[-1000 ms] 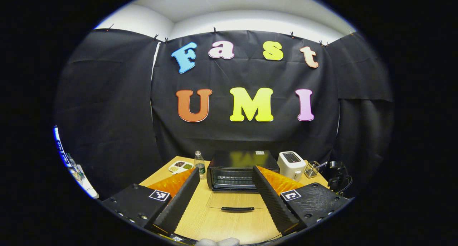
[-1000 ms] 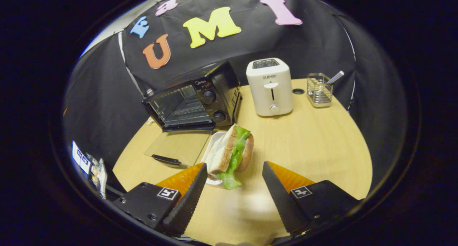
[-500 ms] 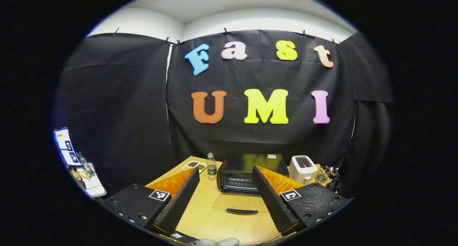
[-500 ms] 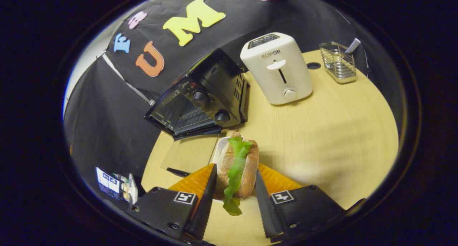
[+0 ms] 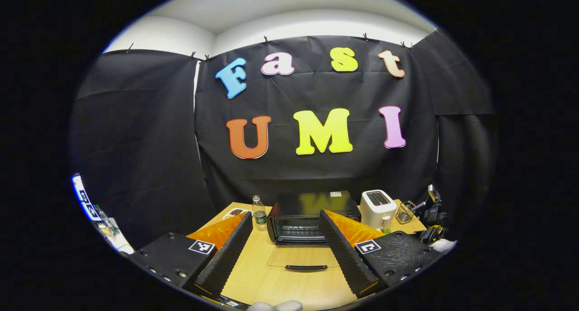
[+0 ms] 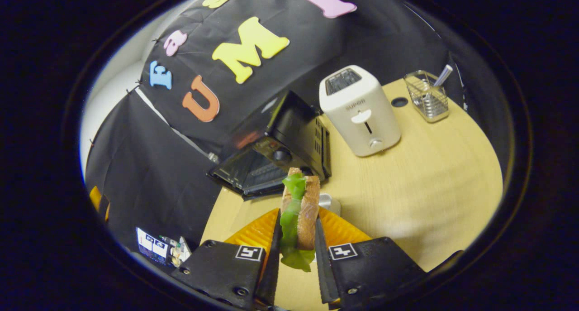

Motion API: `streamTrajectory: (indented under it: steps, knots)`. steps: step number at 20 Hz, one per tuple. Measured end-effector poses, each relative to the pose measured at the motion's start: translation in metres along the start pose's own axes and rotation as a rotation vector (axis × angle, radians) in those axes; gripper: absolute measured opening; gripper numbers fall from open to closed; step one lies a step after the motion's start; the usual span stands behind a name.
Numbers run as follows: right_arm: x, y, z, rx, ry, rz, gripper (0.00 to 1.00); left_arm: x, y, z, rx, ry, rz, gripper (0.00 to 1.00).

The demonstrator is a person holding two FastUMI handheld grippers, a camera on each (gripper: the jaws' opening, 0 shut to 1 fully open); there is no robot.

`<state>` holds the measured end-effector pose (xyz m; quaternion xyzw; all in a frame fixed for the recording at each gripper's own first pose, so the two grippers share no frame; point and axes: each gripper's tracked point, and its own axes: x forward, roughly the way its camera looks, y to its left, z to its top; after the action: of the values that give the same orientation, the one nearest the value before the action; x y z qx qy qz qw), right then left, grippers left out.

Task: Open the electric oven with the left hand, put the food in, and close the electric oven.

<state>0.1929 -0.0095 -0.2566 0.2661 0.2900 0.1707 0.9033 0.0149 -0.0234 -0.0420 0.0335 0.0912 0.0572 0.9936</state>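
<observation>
The right gripper [image 6: 296,252] has its fingers pressed on either side of the sandwich [image 6: 299,211], bread and lettuce standing on edge, lifted clear of the wooden table [image 6: 420,184]. The electric oven [image 6: 276,159] sits toward the table's far edge, ahead and to the left of that gripper, door [image 5: 298,259] dropped flat and cavity open. The left gripper [image 5: 285,252] hangs back, fingers spread wide, holding nothing. I judge the sandwich must travel forward-left, long axis into the mouth.

Right tongs [image 6: 296,225] clamped sandwich [image 6: 299,211], lifted it (off plate [image 6: 329,203]).
</observation>
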Motion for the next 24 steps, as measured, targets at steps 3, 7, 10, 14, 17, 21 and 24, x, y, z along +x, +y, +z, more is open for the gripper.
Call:
streamTrajectory:
  steps: [3, 7, 10, 14, 17, 21, 24]
  knots:
    - [-0.021, 0.046, 0.014, 0.037, -0.126, 0.003, 0.39, 0.0, 0.016, -0.009, 0.005, 0.008, -0.046, 0.97]
    - [-0.006, 0.082, 0.002, 0.092, -0.265, -0.021, 0.39, 0.001, 0.038, -0.021, 0.018, 0.018, -0.078, 0.97]
    - [0.029, 0.105, -0.025, 0.207, -0.319, 0.01, 0.39, 0.001, 0.05, -0.03, 0.061, 0.026, -0.107, 0.97]
    - [0.088, 0.128, -0.051, 0.351, -0.383, 0.033, 0.39, 0.002, 0.064, -0.039, 0.125, 0.025, -0.144, 0.97]
    - [0.129, 0.135, -0.071, 0.417, -0.391, 0.031, 0.39, 0.006, 0.074, -0.045, 0.146, 0.025, -0.165, 0.96]
    - [0.167, 0.13, -0.075, 0.534, -0.429, 0.021, 0.39, 0.014, 0.089, -0.055, 0.143, 0.046, -0.17, 0.95]
    - [0.197, 0.129, -0.066, 0.587, -0.466, 0.003, 0.39, 0.023, 0.104, -0.063, 0.15, 0.069, -0.156, 0.95]
